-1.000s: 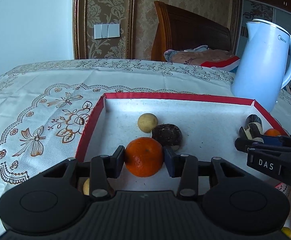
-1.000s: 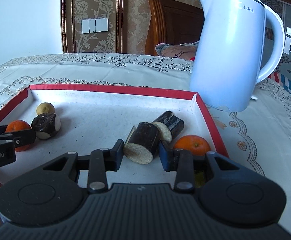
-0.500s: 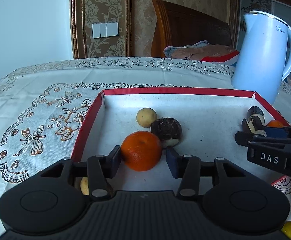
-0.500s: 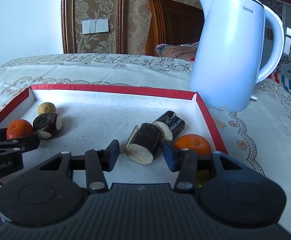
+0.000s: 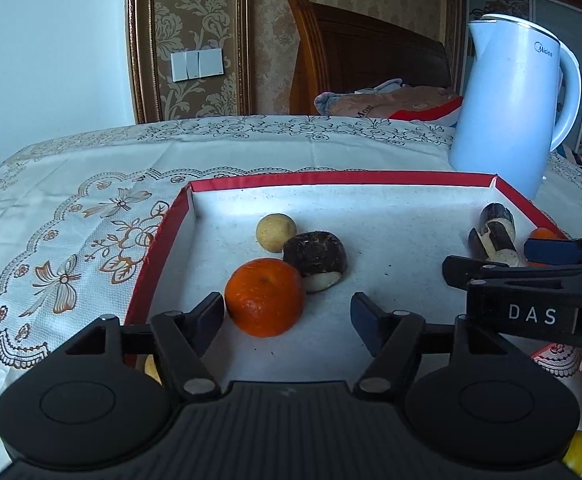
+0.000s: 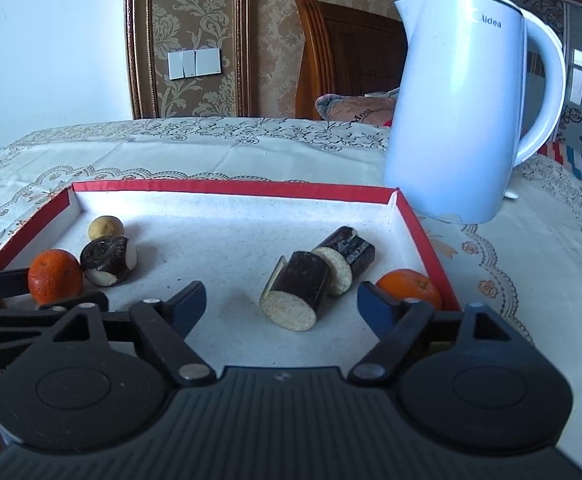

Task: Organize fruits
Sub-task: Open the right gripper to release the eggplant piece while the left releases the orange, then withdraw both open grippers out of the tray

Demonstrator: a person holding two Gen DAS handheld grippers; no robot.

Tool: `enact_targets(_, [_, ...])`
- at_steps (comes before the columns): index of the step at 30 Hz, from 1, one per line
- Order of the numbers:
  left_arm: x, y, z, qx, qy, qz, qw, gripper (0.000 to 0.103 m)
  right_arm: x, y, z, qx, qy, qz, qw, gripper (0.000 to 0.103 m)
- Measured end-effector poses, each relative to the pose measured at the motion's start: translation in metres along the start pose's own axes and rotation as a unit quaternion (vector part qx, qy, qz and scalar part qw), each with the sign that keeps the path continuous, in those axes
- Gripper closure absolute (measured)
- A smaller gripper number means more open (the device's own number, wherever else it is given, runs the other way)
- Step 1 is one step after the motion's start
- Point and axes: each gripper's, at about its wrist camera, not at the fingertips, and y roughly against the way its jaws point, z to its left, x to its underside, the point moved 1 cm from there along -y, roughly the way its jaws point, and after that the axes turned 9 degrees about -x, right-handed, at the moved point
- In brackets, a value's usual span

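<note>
Left tongs [image 5: 287, 312] spread, an orange [image 5: 265, 297] resting free between them at lower centre, inside the red-rimmed tray [image 5: 331, 179]. Right tongs [image 6: 281, 304] spread around a dark cane piece [image 6: 295, 296] mid-frame; second orange [image 6: 409, 287] at right.

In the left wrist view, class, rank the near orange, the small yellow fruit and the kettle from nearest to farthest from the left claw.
1. Near orange, just ahead of the left claw.
2. Small yellow fruit, deeper in the tray.
3. Kettle, beyond the tray, far right.

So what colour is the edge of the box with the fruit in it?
Red. The box edge shows best in the right wrist view; inside it is white.
</note>
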Motion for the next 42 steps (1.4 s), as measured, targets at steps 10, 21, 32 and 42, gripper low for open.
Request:
enact_targets(10, [0.001,0.001,0.004,-0.006,0.007,-0.002,1.0,0.026,0.002,0.005,-0.002,-0.009,-0.012,-0.003,1.0,0.018])
enact_targets(21, [0.004,0.004,-0.001,-0.013,-0.01,-0.008,0.9998,0.026,0.007,0.017,-0.001,-0.024,-0.02,-0.016,0.999,0.011])
enact_targets(32, [0.005,0.006,-0.001,-0.018,-0.021,-0.013,0.9995,0.026,0.013,0.032,-0.004,-0.019,-0.028,-0.037,0.999,0.005])
enact_targets(42, [0.012,0.027,0.012,-0.013,0.007,-0.028,0.9995,0.026,0.032,0.067,-0.009,-0.03,-0.049,-0.067,0.996,0.002])
